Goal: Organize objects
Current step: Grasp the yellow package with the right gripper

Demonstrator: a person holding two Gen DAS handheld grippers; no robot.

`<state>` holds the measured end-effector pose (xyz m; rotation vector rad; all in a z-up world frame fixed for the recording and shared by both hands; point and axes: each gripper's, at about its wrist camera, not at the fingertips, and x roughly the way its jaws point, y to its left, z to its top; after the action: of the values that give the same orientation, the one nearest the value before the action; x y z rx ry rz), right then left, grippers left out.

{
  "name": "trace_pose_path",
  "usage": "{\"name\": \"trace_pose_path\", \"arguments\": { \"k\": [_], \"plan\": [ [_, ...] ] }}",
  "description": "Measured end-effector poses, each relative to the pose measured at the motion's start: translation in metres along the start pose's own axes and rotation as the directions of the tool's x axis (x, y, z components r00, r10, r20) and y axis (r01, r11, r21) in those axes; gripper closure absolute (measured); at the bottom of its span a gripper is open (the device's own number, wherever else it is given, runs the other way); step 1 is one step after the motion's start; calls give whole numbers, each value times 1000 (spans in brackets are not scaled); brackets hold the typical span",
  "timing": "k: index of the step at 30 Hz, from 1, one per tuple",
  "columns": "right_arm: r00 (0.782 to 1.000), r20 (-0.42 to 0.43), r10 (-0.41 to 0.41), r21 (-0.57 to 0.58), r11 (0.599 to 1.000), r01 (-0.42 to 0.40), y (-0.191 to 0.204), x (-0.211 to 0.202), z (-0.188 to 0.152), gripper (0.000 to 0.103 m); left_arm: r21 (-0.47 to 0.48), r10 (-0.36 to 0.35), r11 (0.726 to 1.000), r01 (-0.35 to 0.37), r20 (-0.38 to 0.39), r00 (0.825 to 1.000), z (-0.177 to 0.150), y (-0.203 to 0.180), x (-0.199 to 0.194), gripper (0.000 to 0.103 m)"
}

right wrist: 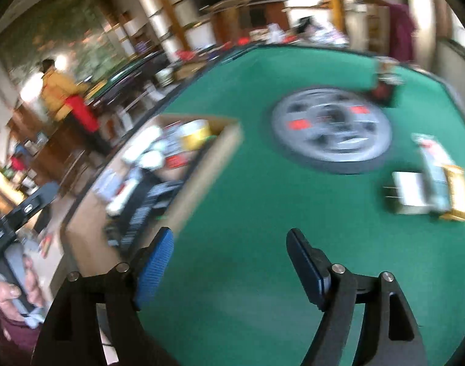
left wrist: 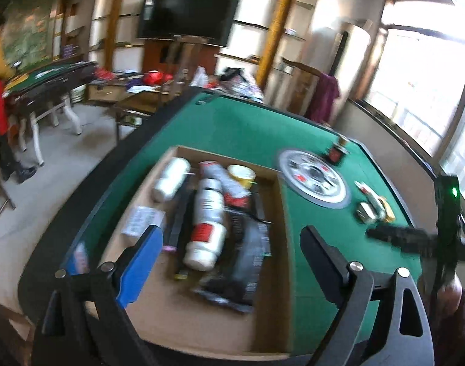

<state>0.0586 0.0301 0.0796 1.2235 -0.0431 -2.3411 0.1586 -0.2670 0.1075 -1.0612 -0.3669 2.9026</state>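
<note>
**Both grippers wide open over the green table, box half filled**

In the left wrist view the left gripper point(left wrist: 229, 244) fills the bottom of the frame, its blue-padded fingers point(left wrist: 141, 262) spread wide with nothing gripped between them. Behind them, in the centre of the frame, sits the cardboard box point(left wrist: 278, 244) on the green table point(left wrist: 247, 122). Inside it lie a white bottle with a red label point(left wrist: 206, 228), a second white bottle point(left wrist: 171, 178) towards the upper left, a yellow-rimmed tub point(left wrist: 241, 175) and a dark flat package point(left wrist: 247, 244); the blur hides finer detail. To the right of the box is the round silver centre disc point(left wrist: 313, 180), and further right a small cluster of loose items point(left wrist: 374, 209) rests on the felt. The right gripper point(left wrist: 397, 238) shows as a dark blurred shape at the right edge.

In the right wrist view the right gripper point(right wrist: 229, 244) is also spread wide and empty, over bare felt at the bottom of the frame. The box is at centre left, the disc at upper centre, and the loose items point(right wrist: 430, 189) at the right: a small white box, a tube-like pack and a yellow pack, lying against one another
</note>
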Motion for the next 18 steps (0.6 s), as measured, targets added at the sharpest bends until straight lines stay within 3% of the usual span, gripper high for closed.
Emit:
{"name": "trace_pose_path", "arguments": {
  "k": [4,8,13,16,18],
  "plan": [
    [989,78,-128,190,975,111,-89,-35,6,18,73,-84,993,89,-64,994,2,-46,22,11],
    [959,117,-258,317,925,210,-150,-55,11,17,88,-162,981,174,-130,978,3,-94,53,12],
    [948,99,-303,345,904,253,-190,-39,25,17,157,-178,966,207,-180,967,5,-153,84,12],
    [922,65,-382,354,873,336,-209,-22,36,17,230,-185,947,226,-184,965,3,-183,96,12],
    [917,28,-399,357,860,364,-224,-8,41,17,297,-173,929,221,-178,969,1,-201,105,12]
  ]
}}
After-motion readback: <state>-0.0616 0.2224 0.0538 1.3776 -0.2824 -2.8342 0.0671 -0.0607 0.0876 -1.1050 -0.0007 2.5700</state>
